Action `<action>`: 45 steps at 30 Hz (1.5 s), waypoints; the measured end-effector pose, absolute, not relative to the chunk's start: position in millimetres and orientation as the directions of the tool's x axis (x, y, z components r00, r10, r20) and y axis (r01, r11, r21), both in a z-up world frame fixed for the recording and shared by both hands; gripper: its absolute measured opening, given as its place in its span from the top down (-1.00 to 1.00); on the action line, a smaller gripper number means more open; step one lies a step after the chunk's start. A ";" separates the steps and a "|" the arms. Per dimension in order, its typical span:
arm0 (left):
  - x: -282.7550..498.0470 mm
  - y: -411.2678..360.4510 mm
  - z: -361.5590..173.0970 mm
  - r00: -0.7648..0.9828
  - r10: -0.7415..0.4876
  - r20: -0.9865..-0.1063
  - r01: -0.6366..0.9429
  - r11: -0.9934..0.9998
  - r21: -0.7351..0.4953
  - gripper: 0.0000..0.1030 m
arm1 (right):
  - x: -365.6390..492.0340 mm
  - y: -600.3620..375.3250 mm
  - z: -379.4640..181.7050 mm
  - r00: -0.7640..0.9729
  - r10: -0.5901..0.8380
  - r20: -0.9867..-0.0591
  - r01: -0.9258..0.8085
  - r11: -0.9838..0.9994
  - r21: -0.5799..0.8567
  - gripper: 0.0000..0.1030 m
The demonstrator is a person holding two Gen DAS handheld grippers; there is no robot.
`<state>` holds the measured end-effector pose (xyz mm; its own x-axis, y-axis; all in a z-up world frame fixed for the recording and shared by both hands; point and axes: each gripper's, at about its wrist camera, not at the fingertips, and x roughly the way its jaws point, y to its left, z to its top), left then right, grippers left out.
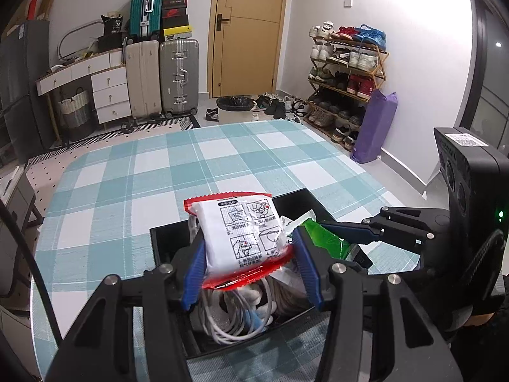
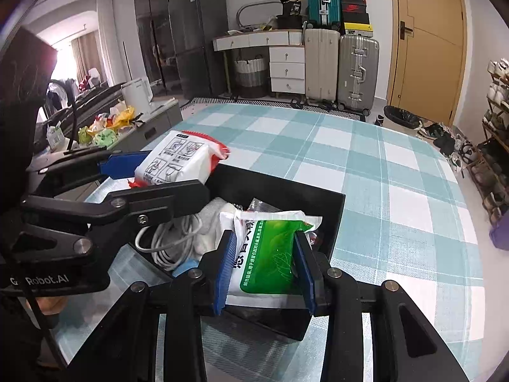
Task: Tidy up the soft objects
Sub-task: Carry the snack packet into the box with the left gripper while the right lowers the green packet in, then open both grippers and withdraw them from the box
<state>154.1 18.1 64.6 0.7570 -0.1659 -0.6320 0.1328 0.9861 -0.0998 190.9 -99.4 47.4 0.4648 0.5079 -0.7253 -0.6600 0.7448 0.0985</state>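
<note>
A black box sits on the checked tablecloth and holds white cables, grey cloth and packets. My left gripper is shut on a white packet with red edges, holding it above the box; it also shows in the right wrist view. My right gripper is shut on a green and white packet over the box's near right part. In the left wrist view the right gripper comes in from the right with the green packet.
The teal and white checked table stretches beyond the box. Behind it stand suitcases, a white drawer unit, a bin, a shoe rack and a purple bag. A cluttered side counter lies left.
</note>
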 end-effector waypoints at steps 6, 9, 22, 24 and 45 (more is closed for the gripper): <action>161.6 13.3 59.5 0.744 -0.177 -0.644 0.148 0.984 -0.099 0.00 | 188.3 -102.6 49.0 0.481 0.523 -0.704 -0.679 0.730 0.078 -0.05; 164.1 11.6 57.7 0.739 -0.182 -0.649 0.153 0.983 -0.101 0.00 | 181.0 -108.6 54.3 0.522 0.524 -0.673 -0.676 0.735 0.048 -0.53; 148.8 7.5 64.1 0.744 -0.181 -0.643 0.153 0.983 -0.100 -0.77 | 167.7 -134.4 62.2 0.573 0.498 -0.651 -0.637 0.770 0.029 -0.86; 142.1 9.0 67.6 0.753 -0.185 -0.632 0.153 0.983 -0.105 -0.89 | 163.7 -136.8 63.4 0.576 0.498 -0.648 -0.637 0.771 0.026 -0.91; 73.9 46.6 45.2 0.844 0.013 -0.536 -0.053 0.997 -0.058 -1.00 | 123.8 -147.9 64.6 0.634 0.551 -0.543 -0.635 0.771 0.042 -0.99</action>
